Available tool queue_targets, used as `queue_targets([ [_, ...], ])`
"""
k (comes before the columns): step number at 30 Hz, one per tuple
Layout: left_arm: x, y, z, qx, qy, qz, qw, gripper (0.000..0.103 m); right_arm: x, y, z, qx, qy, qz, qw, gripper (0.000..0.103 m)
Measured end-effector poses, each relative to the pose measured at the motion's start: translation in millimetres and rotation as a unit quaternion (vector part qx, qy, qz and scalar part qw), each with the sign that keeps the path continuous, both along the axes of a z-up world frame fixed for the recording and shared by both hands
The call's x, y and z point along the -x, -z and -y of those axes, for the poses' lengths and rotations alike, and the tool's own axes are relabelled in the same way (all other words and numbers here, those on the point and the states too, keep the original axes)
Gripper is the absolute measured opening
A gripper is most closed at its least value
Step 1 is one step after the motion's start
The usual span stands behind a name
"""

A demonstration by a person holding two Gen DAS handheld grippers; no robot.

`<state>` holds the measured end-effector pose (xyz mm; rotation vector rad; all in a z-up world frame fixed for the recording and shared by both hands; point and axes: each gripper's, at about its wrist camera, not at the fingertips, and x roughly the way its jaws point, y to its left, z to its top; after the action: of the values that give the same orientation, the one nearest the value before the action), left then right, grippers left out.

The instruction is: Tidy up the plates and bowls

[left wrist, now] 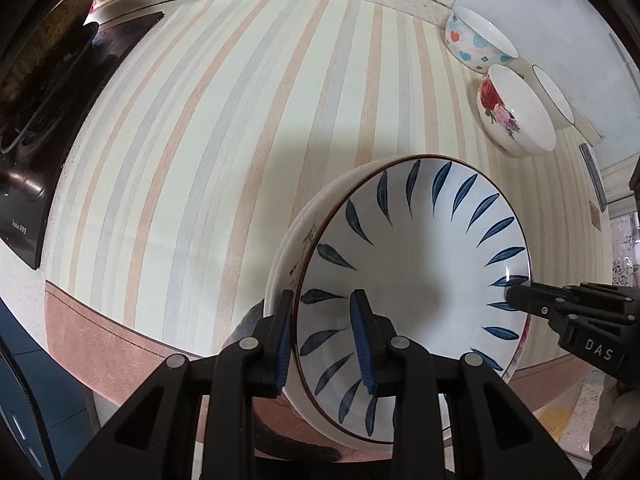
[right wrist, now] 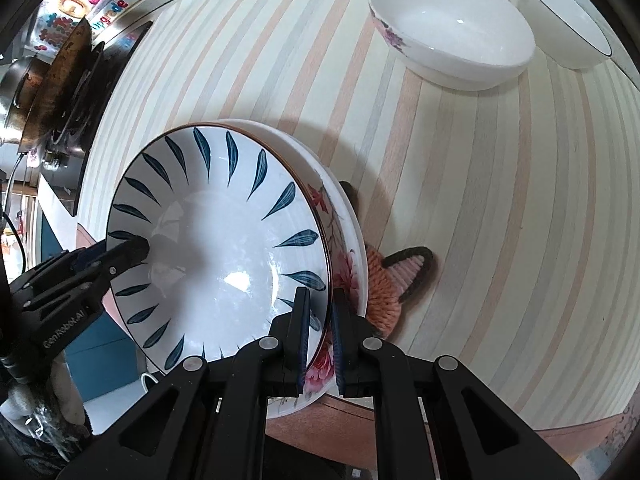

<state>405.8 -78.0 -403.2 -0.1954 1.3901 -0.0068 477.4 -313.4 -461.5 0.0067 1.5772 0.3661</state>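
A blue-leaf plate (left wrist: 416, 264) tops a stack of plates; under it lies a floral plate (right wrist: 320, 364) and a white one. My left gripper (left wrist: 322, 296) straddles the stack's near rim, one finger inside the blue-leaf plate and one outside, shut on the stack. My right gripper (right wrist: 320, 292) clamps the opposite rim over the blue-leaf and floral plates. Each gripper shows in the other view: the right gripper (left wrist: 510, 296) and the left gripper (right wrist: 140, 248). At the back stand three bowls: a heart-patterned bowl (left wrist: 476, 46), a rose bowl (right wrist: 452, 36) and a white dark-rimmed bowl (right wrist: 568, 24).
A striped cloth (left wrist: 240, 140) covers the counter, with its front edge just below the stack. An orange knitted coaster (right wrist: 384, 284) lies partly under the plates. A stove with a dark wok (right wrist: 60, 80) takes up the left side. The wall runs behind the bowls.
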Motion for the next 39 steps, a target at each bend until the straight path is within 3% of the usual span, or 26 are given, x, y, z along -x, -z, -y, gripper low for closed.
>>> queue_targets([
  [14, 0, 6, -1, 0.012, -0.008, -0.019, 0.9997, 0.025, 4, -1, 13, -0.033, 0.061, 0.001, 0.998, 0.015],
  [26, -2, 7, 0, 0.021, -0.001, -0.03, 0.9993, 0.025, 9, -1, 13, -0.05, 0.109, -0.002, 0.993, 0.028],
  [30, 2, -3, -2, 0.016, 0.006, -0.017, 0.9997, 0.026, 12, -6, 14, -0.054, 0.128, 0.005, 0.99, 0.036],
  [34, 7, -18, -4, 0.013, 0.014, -0.003, 0.9998, 0.026, 19, -19, 12, -0.048, 0.135, 0.022, 0.989, 0.037],
  [39, 33, -58, -2, -0.018, 0.024, 0.049, 0.9984, 0.026, 47, -53, 4, -0.003, 0.12, 0.071, 0.99, 0.047],
])
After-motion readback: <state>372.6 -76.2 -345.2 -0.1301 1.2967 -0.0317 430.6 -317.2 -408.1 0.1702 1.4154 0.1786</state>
